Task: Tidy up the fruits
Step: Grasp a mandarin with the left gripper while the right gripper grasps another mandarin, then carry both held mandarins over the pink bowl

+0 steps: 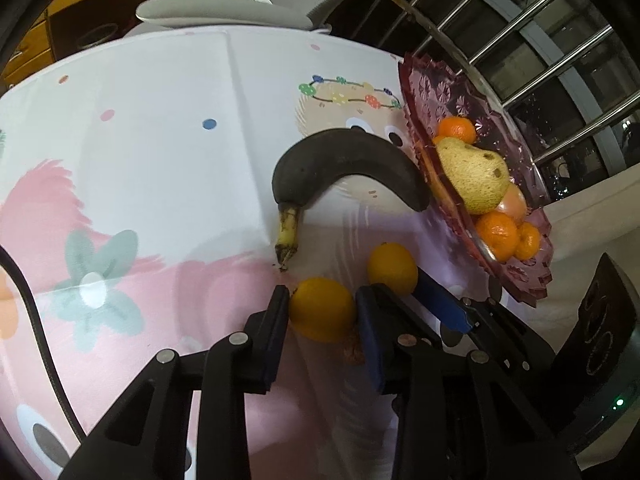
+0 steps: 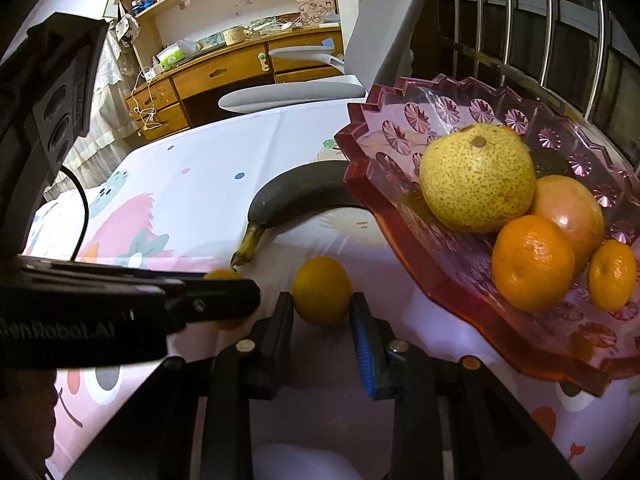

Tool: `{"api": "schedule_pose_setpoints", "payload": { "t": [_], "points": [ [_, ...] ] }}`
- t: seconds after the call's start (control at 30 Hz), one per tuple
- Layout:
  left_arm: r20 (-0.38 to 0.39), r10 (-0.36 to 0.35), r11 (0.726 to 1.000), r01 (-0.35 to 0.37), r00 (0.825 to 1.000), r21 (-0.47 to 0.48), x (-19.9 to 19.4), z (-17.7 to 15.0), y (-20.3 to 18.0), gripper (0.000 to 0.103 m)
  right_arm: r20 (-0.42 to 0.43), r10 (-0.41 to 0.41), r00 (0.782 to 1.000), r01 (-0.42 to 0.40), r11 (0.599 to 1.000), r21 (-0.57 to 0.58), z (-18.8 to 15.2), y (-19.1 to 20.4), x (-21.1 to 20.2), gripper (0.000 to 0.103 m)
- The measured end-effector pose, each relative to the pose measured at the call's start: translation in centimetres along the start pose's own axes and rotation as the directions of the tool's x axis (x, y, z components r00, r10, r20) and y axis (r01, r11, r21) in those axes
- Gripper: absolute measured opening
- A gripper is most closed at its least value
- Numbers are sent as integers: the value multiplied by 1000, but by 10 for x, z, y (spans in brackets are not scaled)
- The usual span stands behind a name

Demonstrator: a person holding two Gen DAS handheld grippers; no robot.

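Fruit is gathered around a pink glass bowl point(image 2: 404, 192) on the cloth-covered desk point(image 1: 168, 128). Inside the bowl a speckled pear point(image 2: 476, 178), an apple point(image 2: 572, 210) and tangerines point(image 2: 532, 262) are piled. A blackened banana point(image 1: 344, 156) is laid just beside the bowl's rim. One orange point(image 1: 322, 308) is bracketed by the left tongs point(image 1: 322, 314), pads touching its sides. A second orange point(image 2: 322, 290), nearer the bowl, is flanked by the right tongs point(image 2: 322, 320), held narrowly apart; contact cannot be told.
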State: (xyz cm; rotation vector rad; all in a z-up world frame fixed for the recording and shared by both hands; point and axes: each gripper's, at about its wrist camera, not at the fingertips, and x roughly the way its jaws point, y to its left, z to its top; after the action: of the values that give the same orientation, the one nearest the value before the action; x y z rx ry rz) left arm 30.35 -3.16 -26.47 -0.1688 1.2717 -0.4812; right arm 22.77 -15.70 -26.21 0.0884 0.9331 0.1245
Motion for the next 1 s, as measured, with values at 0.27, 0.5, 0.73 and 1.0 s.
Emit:
{"api": "schedule_pose_setpoints", "payload": {
  "t": [0.27, 0.5, 0.73, 1.0],
  "points": [
    [54, -8, 1000, 8, 998, 15, -56, -16, -1, 32, 20, -14, 1000, 14, 1000, 4, 0, 19, -42, 29],
    [122, -41, 996, 31, 992, 85, -122, -39, -10, 32, 76, -37, 996, 36, 999, 15, 4, 41, -106, 29],
    [154, -49, 985, 22, 987, 172, -173, -66, -24, 32, 109, -59, 992, 48, 994, 95, -2, 42, -167, 29],
    [194, -55, 986, 23, 980, 165, -197, -84, -61, 32, 94, -55, 994, 43, 991, 126, -10, 13, -209, 29]
  ]
}}
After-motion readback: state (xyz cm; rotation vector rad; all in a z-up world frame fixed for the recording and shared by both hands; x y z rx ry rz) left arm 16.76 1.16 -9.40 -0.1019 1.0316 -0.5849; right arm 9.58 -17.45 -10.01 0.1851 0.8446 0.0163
